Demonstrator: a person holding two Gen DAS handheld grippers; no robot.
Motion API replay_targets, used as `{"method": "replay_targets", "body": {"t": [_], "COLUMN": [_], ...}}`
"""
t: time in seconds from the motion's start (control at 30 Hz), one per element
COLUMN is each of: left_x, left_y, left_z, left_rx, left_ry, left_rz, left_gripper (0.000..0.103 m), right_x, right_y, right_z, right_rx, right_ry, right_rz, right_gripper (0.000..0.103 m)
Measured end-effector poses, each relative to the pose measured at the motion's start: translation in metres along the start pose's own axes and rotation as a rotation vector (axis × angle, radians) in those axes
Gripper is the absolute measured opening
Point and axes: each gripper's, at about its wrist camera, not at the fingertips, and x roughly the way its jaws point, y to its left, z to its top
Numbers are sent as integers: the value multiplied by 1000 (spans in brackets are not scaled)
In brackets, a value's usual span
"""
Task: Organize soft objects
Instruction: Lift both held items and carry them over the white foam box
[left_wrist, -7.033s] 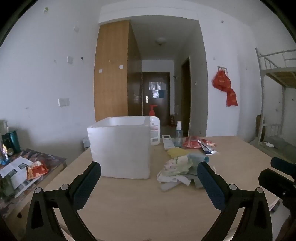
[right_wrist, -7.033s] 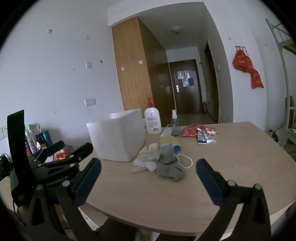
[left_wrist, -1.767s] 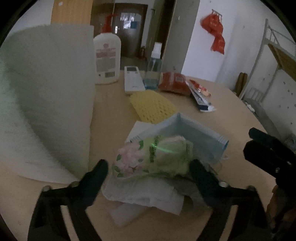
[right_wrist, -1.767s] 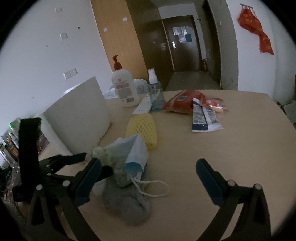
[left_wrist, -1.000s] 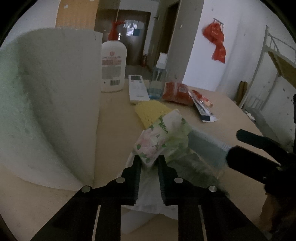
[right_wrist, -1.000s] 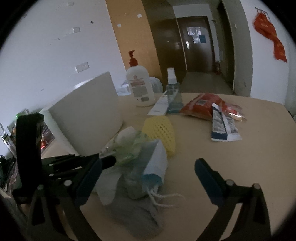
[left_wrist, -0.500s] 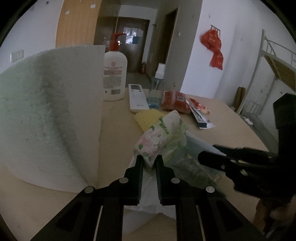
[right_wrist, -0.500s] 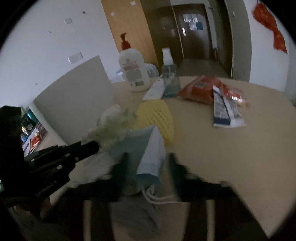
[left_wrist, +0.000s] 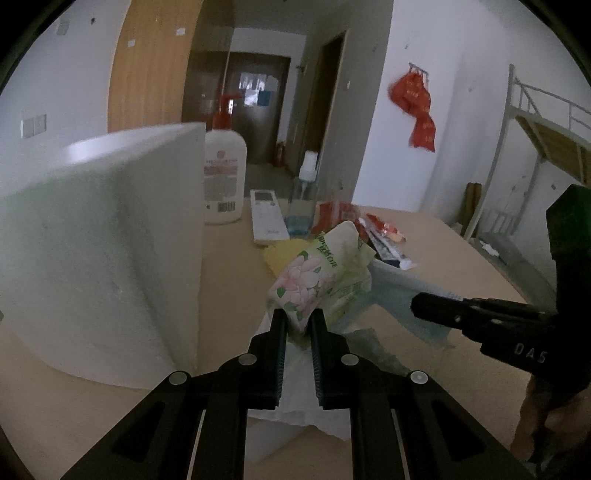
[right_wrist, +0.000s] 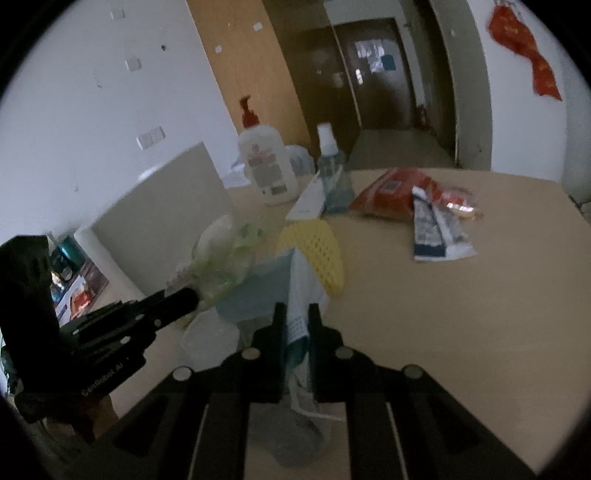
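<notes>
A pile of soft things lies on the wooden table (right_wrist: 480, 314) beside a white foam box (left_wrist: 99, 240). My left gripper (left_wrist: 298, 317) is shut on a floral tissue pack (left_wrist: 314, 273) and holds it a little above the pile. My right gripper (right_wrist: 296, 314) is shut on the edge of a blue face mask (right_wrist: 299, 280). A yellow foam net (right_wrist: 317, 247) lies just behind the mask. White cloth (left_wrist: 299, 387) and a grey cloth (right_wrist: 295, 439) lie under the grippers. Each gripper shows in the other's view, close beside the pile.
Behind the pile stand a lotion pump bottle (left_wrist: 224, 181), a spray bottle (left_wrist: 304, 199) and a white remote (left_wrist: 267, 221). Red snack packets (right_wrist: 399, 192) and a blue-white tube pack (right_wrist: 436, 229) lie to the right. A bunk bed (left_wrist: 546, 122) stands beyond the table.
My right gripper went from wide open to shut on the face mask. My left gripper kept its hold on the tissue pack and rose slightly with it.
</notes>
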Motion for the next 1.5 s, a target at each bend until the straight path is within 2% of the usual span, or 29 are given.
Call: {"method": "replay_targets", "body": {"t": [0.43, 0.67, 0.97, 1.23, 1.5], "left_x": [-52, -79, -122, -153, -183], "left_y": [1, -6, -18, -28, -35], "left_z": [8, 5, -3, -11, -24], "left_rx": [-4, 9, 34, 56, 72], "left_ry": [-117, -156, -232, -266, -306], "left_rz": [20, 32, 39, 48, 62], "left_gripper": [14, 14, 14, 14, 14], "right_x": [-45, -76, -117, -151, -168], "right_y": [7, 14, 25, 41, 53], "right_z": [5, 0, -14, -31, -44], "right_rx": [12, 4, -12, -34, -49], "right_ry": [-116, -171, -250, -310, -347], "right_rz": [-22, -28, -34, -34, -25], "right_gripper": [13, 13, 13, 13, 13]}}
